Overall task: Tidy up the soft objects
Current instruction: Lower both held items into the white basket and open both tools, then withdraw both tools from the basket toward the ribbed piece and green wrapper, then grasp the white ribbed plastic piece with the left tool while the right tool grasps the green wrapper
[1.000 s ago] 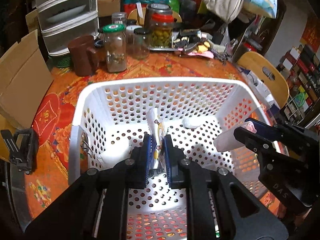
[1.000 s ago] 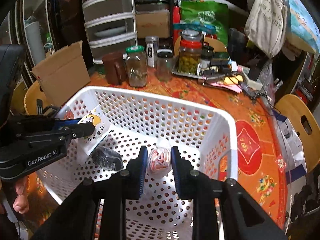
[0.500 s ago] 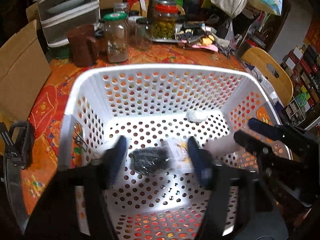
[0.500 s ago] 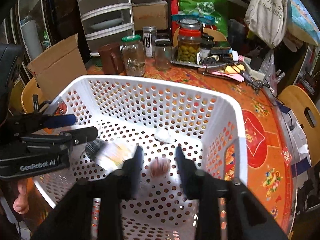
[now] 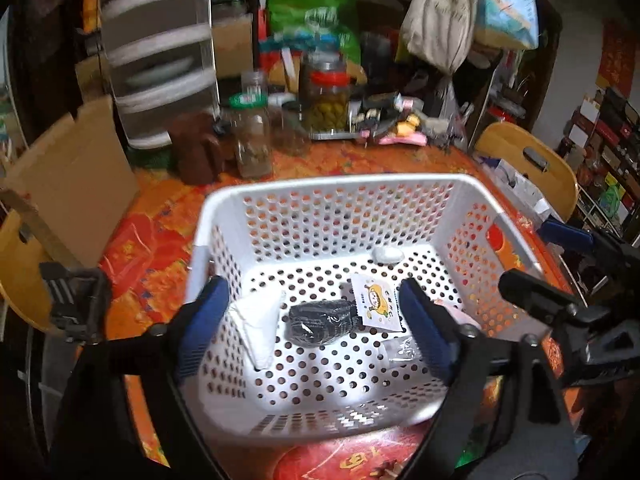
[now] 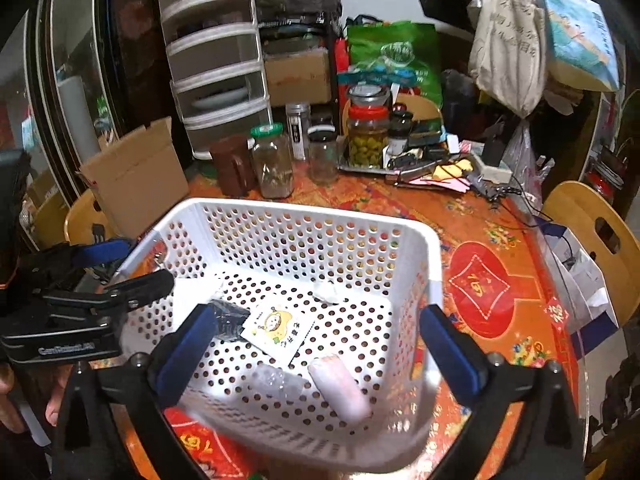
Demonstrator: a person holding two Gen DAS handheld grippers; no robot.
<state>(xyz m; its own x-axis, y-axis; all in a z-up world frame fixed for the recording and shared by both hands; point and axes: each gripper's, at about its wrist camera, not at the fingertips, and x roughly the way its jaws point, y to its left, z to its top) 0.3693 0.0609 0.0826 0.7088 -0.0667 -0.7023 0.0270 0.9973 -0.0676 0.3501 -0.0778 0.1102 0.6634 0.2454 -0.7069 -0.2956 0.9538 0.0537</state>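
- On the orange-and-red patterned table stands a white perforated basket, and both grippers hang above its near rim.
- The left gripper has its blue-padded jaws spread wide; they have just been opening, and nothing is pinched between them.
- The right gripper is likewise spread wide after just opening, with no pad pressing on anything.
- On the basket floor lies a black bundle, with a white packet printed with a yellow cartoon figure just beside it, one corner overlapping it.
- A folded white cloth rests against the basket's left wall in the left wrist view.
- A pink-and-white roll lies near the basket's right wall in the right wrist view, with a clear crinkled wrapper just beside it.
- A small white lump sits at the foot of the far wall.
- Beyond the basket stand a green-lidded jar, a red-lidded jar of green fruit and a brown mug.
- A cardboard box stands at the table's left edge.
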